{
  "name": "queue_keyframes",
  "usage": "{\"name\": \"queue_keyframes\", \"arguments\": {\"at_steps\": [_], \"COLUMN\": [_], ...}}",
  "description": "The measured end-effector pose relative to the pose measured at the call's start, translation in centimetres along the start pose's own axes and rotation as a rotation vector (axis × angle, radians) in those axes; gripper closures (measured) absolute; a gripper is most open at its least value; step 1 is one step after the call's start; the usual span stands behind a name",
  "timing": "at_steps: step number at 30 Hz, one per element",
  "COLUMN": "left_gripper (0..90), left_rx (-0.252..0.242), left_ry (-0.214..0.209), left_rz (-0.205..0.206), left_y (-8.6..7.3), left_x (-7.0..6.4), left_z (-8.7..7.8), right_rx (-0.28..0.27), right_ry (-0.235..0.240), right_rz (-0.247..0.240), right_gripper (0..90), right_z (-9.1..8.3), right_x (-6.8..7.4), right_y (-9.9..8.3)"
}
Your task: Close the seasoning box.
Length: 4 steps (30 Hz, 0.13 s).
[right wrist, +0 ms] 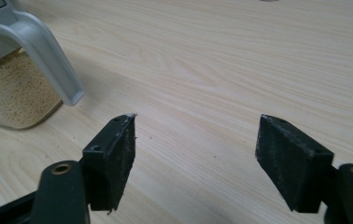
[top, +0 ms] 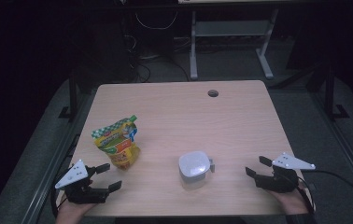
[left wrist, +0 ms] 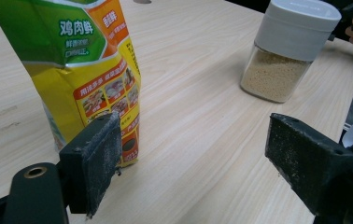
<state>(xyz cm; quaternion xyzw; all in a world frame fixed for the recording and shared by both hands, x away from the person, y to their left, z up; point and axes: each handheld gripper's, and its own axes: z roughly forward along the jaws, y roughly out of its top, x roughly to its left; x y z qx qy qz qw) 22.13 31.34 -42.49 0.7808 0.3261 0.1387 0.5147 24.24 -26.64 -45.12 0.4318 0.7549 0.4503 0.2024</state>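
Pouch [top: 117, 143] just beyond spread left gripper [top: 109, 177]; right gripper [top: 257, 166] spread, empty

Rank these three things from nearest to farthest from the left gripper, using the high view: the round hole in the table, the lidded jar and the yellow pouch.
Measured from the left gripper:
1. Yellow pouch, standing just beyond it at the table's left.
2. Lidded jar, off to its right near the front middle.
3. Round hole, near the far edge, right of centre.
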Motion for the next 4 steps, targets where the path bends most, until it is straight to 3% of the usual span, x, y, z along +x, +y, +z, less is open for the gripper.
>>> {"name": "queue_keyframes", "arguments": {"at_steps": [4], "left_gripper": [18.3], "left_rx": [0.004], "left_ry": [0.001], "left_rz": [0.005], "left_y": [-0.03], "left_x": [0.06], "left_z": [0.03], "right_rx": [0.004], "right_ry": [0.003], "right_rz": [-0.004], "right_gripper": [26.8], "right_z": [0.28], "right_x": [0.14], "right_y": [0.02]}}
